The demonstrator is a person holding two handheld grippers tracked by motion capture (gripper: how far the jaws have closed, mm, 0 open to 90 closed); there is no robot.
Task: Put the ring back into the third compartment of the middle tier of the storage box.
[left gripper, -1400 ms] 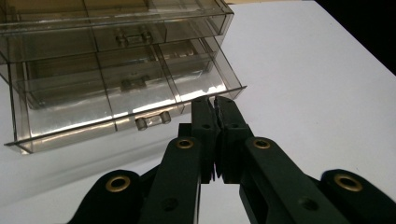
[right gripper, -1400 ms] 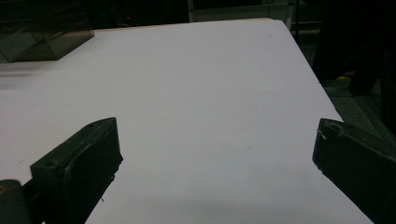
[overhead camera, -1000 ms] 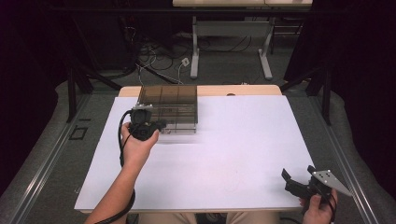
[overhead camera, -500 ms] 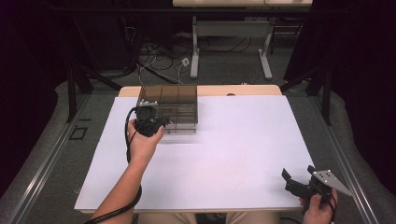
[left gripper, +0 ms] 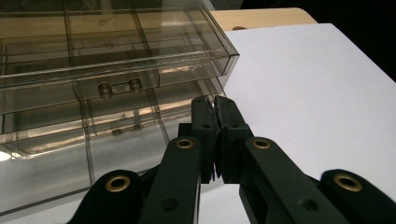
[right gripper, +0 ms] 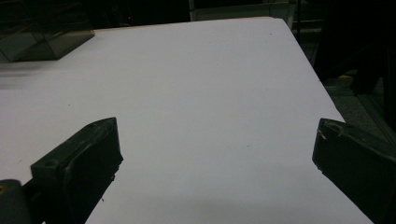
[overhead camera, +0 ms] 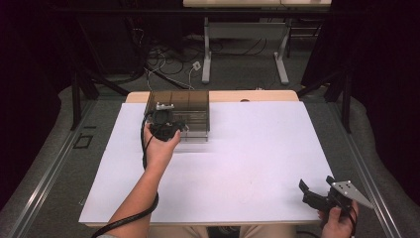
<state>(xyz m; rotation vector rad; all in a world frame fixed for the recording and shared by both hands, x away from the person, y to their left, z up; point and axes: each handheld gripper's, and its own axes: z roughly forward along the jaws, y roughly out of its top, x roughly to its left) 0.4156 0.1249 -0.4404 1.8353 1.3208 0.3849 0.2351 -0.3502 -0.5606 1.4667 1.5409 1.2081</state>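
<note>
A smoky clear plastic drawer box [overhead camera: 190,104] stands at the back left of the white table top [overhead camera: 247,158]. In the left gripper view the box [left gripper: 116,51] has divided compartments and an upper drawer with a small handle [left gripper: 119,87]; the lowest drawer [left gripper: 70,154] appears to stand out a little toward me. My left gripper [overhead camera: 172,130] is shut with nothing in it, right at the box's front; its tips [left gripper: 214,101] point at the lower right corner. My right gripper [overhead camera: 316,184] rests open at the near right corner, jaws wide apart [right gripper: 217,154] over bare table.
The box [right gripper: 46,32] lies far off at the upper left in the right gripper view. A light wooden strip [overhead camera: 257,95] runs behind the white surface. Beyond it, on the floor, are cables [overhead camera: 163,64] and the legs of another desk [overhead camera: 208,54]. The table's right edge [overhead camera: 341,163] is close to my right hand.
My left hand has carried its shut gripper forward and a bit to the right, up to the front of the drawer box. The right gripper has stayed where it was.
</note>
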